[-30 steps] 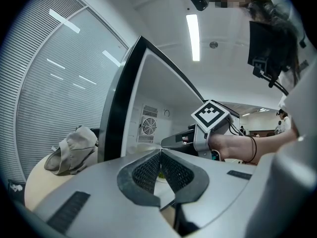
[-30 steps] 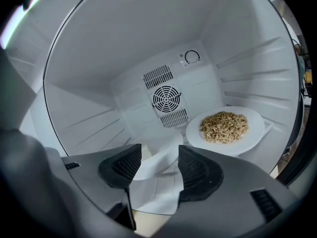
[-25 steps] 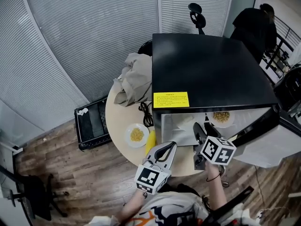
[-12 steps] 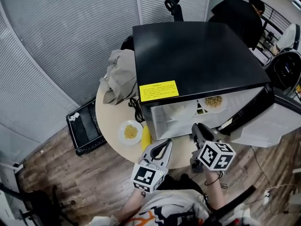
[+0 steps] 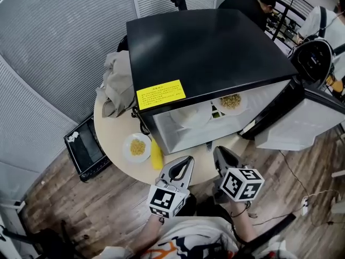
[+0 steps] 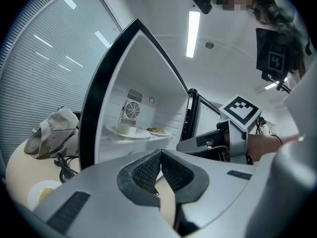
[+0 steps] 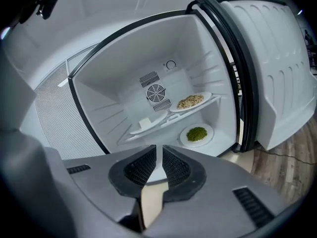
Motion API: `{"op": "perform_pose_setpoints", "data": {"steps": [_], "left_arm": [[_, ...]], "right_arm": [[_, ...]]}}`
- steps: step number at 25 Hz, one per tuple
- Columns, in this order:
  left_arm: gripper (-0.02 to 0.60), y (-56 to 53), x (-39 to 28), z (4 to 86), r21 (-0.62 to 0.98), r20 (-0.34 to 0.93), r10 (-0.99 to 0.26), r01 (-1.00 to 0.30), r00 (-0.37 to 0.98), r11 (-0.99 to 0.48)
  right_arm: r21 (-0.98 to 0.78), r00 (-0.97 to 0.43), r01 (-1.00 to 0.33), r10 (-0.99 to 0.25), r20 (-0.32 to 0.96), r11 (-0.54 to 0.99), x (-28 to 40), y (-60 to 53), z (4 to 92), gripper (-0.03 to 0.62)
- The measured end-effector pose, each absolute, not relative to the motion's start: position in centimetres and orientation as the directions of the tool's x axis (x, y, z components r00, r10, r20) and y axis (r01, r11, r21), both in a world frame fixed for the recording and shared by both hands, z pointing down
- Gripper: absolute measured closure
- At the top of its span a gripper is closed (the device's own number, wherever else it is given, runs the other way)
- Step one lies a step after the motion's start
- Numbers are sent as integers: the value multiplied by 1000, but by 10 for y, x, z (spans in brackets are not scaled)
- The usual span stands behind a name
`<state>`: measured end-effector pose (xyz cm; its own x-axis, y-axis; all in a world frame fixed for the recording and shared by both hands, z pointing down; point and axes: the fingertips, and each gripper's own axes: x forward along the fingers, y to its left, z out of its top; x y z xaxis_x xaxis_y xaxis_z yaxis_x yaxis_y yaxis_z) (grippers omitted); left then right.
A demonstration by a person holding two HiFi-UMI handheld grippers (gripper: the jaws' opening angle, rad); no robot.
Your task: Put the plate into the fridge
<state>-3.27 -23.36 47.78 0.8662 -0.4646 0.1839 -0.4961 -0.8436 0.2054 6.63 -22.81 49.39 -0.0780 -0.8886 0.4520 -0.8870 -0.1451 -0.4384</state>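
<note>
A white plate (image 5: 137, 146) of yellow food lies on the round table (image 5: 110, 136), left of the black fridge (image 5: 205, 47); it also shows low in the left gripper view (image 6: 42, 192). The fridge door (image 5: 302, 120) stands wide open to the right. My left gripper (image 5: 186, 159) is shut and empty, level with the table's near edge. My right gripper (image 5: 217, 151) hangs before the open fridge; its jaws have just been closing to a thin slit with nothing between them. On the fridge shelf sit a grain plate (image 7: 190, 101) and a white plate (image 7: 148, 124); a plate of green food (image 7: 197, 134) lies below.
A grey cloth (image 5: 116, 85) and a black cable (image 5: 141, 124) lie on the table left of the fridge. A yellow object (image 5: 156, 154) sits beside the plate. A black box (image 5: 83, 147) is on the wood floor. People (image 5: 253, 1) stand behind the fridge.
My right gripper's jaws have gone from wide open to nearly together, and it has drawn back from the fridge opening. My left gripper has shifted a little. The view has swung so the fridge sits further left.
</note>
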Motion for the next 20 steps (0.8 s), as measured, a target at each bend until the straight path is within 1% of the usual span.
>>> {"op": "perform_pose_setpoints", "data": {"steps": [5, 12, 16, 20], "left_arm": [[571, -228, -27, 478, 206, 184, -464, -496, 866, -844], [571, -215, -19, 471, 194, 180, -504, -533, 845, -824], [571, -192, -13, 466, 179, 182, -524, -552, 832, -815], [571, -162, -7, 463, 157, 189, -538, -566, 822, -809]], "right_arm": [[-440, -81, -886, -886, 456, -146, 68, -217, 496, 548], [-455, -105, -882, -892, 440, -121, 74, -187, 493, 554], [-463, -101, -878, -902, 419, -117, 86, -162, 488, 557], [-478, -131, -874, -905, 406, -88, 90, -136, 488, 559]]}}
